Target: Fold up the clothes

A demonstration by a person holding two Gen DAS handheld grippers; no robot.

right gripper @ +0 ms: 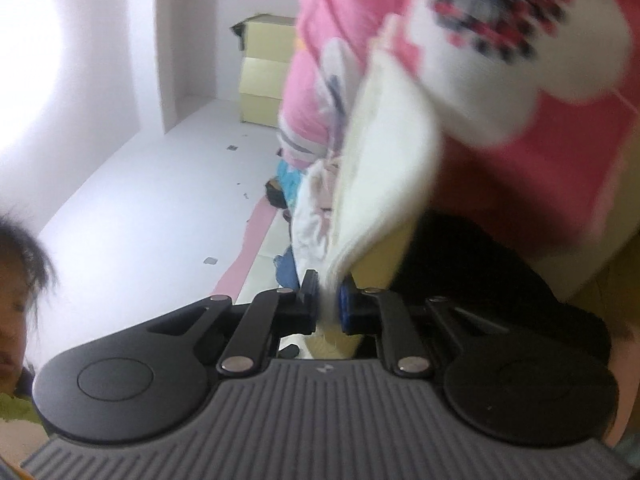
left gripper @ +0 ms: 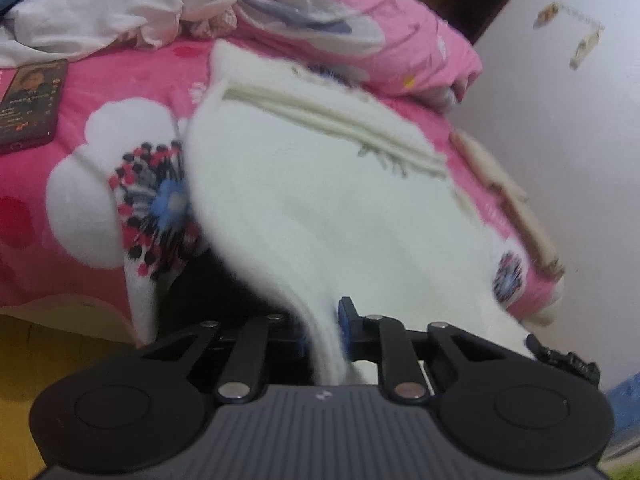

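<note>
A fluffy white garment (left gripper: 320, 200) with ribbed cream bands lies spread over the pink flowered bedspread (left gripper: 100, 92). Its near edge hangs off the bed's front and runs down between the jaws of my left gripper (left gripper: 324, 332), which is shut on the cloth. In the right wrist view, another edge of the white garment (right gripper: 392, 152) rises as a folded flap from my right gripper (right gripper: 328, 300), whose black and blue pads pinch it. That view is rolled on its side and blurred.
A phone (left gripper: 30, 104) lies on the bedspread at the left. White bedding (left gripper: 112, 12) and a pink quilt (left gripper: 360, 28) are heaped at the back. A white wall (left gripper: 560, 140) runs along the bed's right side. A person's head (right gripper: 16, 280) shows at the right wrist view's left edge. Yellow boxes (right gripper: 264, 68) stand by the far wall.
</note>
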